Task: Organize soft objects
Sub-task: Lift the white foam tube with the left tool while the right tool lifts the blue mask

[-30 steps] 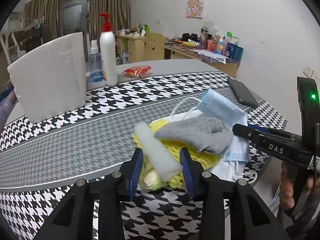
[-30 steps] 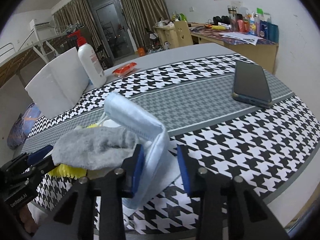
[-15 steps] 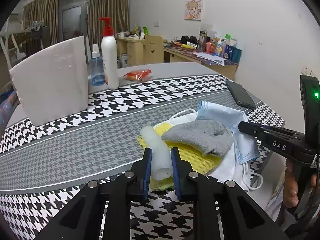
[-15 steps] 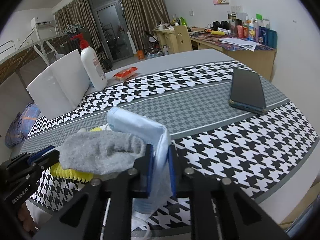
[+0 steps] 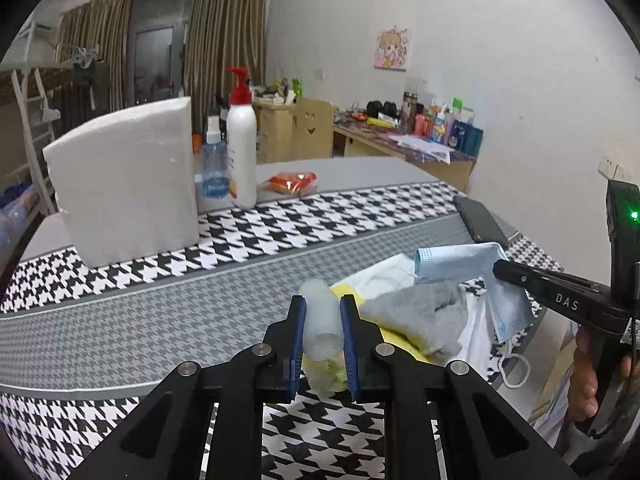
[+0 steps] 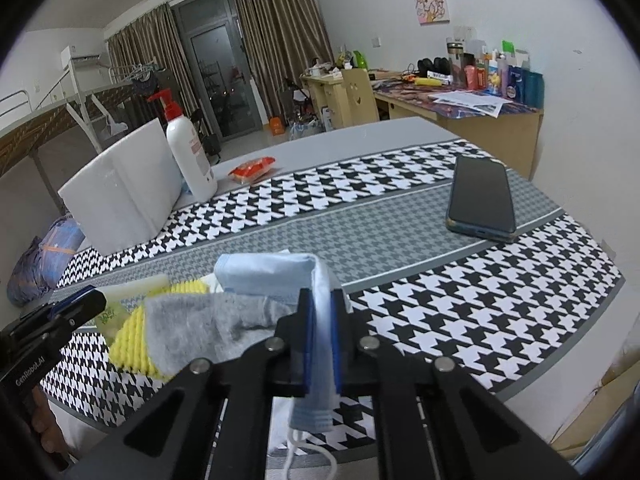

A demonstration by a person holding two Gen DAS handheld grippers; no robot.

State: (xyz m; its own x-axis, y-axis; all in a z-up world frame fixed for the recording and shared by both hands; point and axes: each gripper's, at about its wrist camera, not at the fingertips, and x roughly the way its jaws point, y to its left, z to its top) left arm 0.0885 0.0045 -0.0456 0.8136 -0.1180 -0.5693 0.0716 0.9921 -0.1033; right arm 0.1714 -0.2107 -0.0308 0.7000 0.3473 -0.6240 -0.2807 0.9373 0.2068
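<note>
Both grippers had a grab going
Left gripper (image 5: 323, 322) fingers pinched the translucent roll (image 5: 321, 316) — right gripper (image 6: 321, 322) fingers pinched the blue mask (image 6: 276, 278), gray sock (image 6: 208, 328) between them.

"DAS" on the right gripper (image 5: 505, 271); "GenRobot.AI" on the left gripper (image 6: 86, 300).

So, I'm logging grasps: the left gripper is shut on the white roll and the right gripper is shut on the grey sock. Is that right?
Not quite. The left gripper is shut on the white roll, but the right gripper is shut on the blue face mask, not the grey sock, which lies loose beside it. The right wrist view shows this.
</note>
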